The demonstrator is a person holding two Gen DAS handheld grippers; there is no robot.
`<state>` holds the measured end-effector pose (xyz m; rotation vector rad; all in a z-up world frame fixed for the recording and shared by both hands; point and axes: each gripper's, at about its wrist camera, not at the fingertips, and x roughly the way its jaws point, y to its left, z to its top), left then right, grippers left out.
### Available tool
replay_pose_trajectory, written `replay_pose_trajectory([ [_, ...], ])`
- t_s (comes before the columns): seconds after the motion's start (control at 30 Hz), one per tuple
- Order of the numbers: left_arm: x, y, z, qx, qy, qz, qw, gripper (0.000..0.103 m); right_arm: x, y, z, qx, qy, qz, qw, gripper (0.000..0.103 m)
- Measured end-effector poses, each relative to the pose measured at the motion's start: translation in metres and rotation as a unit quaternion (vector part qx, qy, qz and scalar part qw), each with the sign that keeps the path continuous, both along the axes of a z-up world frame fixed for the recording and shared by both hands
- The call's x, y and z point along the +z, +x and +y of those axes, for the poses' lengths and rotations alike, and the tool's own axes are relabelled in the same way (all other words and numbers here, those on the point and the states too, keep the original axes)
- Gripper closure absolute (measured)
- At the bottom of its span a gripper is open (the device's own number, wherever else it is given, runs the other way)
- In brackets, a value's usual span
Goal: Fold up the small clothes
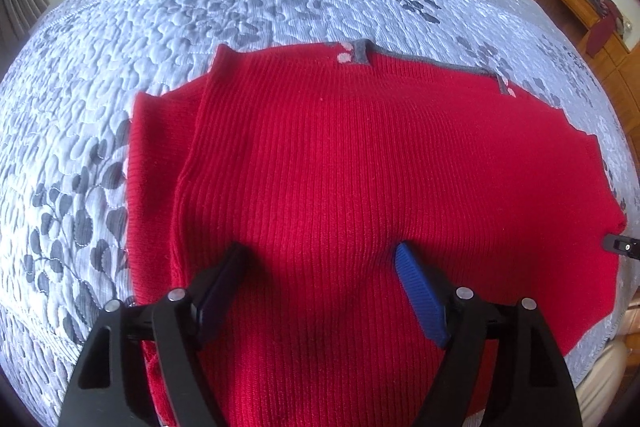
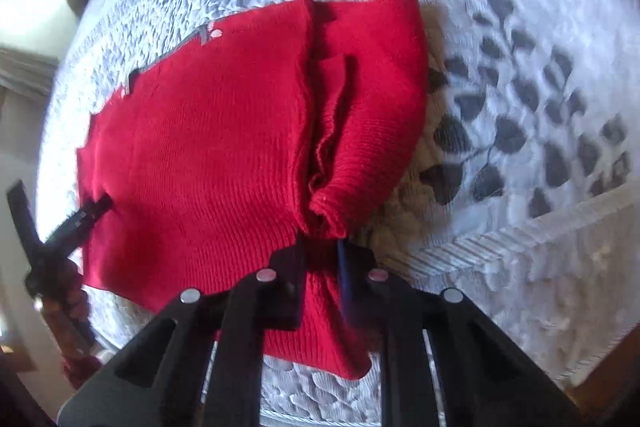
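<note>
Left wrist view looks down on a red knitted sweater (image 1: 340,163) spread flat on a bed's grey leaf-patterned quilt (image 1: 120,39). The left tongs (image 1: 320,267) stand wide apart over the knit, gripping nothing. Right wrist view shows the right tongs (image 2: 322,259) pinched tight on a bunched fold at the sweater's edge.

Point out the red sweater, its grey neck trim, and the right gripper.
red sweater (image 1: 320,155): left wrist view, middle of the ribbed body.
grey neck trim (image 1: 362,51): left wrist view, far edge.
right gripper (image 2: 322,251): right wrist view, between fingertips pinching fabric.
</note>
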<state>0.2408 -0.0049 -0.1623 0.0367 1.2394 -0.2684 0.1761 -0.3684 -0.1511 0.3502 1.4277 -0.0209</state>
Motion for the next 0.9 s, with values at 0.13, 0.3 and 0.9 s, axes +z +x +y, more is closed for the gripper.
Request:
replay_pose_trajectory([
  [0.13,-0.001,0.001,0.001,-0.003,-0.005,0.004,1.0000,0.023,0.018,0.010,0.024,0.039,-0.052,-0.005,0.998,0.091],
  [0.3,-0.001,0.003,0.003,-0.006,-0.010,0.009,0.9999,0.022,0.033,0.024,0.051,0.064,-0.082,-0.010,0.994,0.091],
  [0.9,0.000,0.008,0.016,0.001,-0.077,0.030,0.9966,0.018,0.051,0.044,0.196,0.229,0.006,-0.053,0.972,0.063],
])
